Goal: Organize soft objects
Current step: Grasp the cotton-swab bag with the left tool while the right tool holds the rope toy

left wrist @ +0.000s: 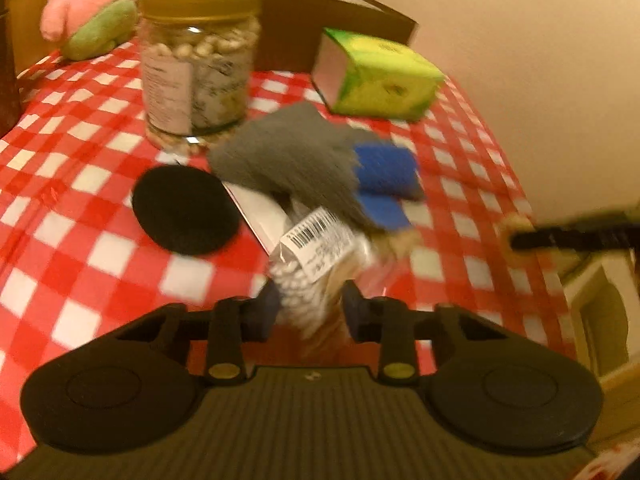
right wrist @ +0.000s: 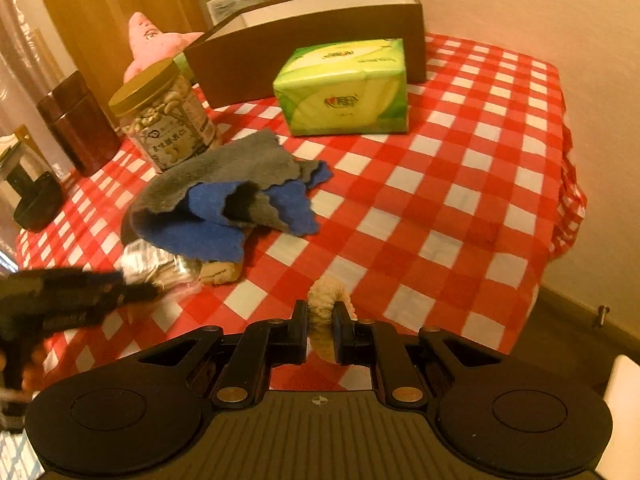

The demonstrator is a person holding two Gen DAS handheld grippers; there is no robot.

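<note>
Red-and-white check covers the tabletop (right wrist: 460, 168), and on it the soft things lie scattered among hard ones. The left claw (left wrist: 310, 310) is closed on a clear packet (left wrist: 316, 264) with a barcode label, what looks like cotton swabs inside, its blue pads pressing both sides. The right claw (right wrist: 322, 330) is nearly shut on a beige fuzzy piece (right wrist: 326, 300), which pokes up between the narrow jaws; what it is I cannot tell. Just ahead of the left claw lies a crumpled grey and blue cloth (right wrist: 228, 200), draped over part of the packet and over another beige lump (right wrist: 220, 270). A green tissue pack (right wrist: 344, 88) sits farther back, in front of an open brown box (right wrist: 304, 36), and a pink plush (right wrist: 148, 46) stands at the far left behind a jar (right wrist: 164, 116) of nuts. A black disc (left wrist: 184, 210) lies flat beside the cloth. Judging from this, the step in hand is picking up: both claws have 1 item each and nothing soft is yet seen in the box. The next move probably calls for lifting the packet clear without dragging the cloth along, then carrying each item over the tissue pack to the box, keeping the 2 claws from crossing since they work close together.
</note>
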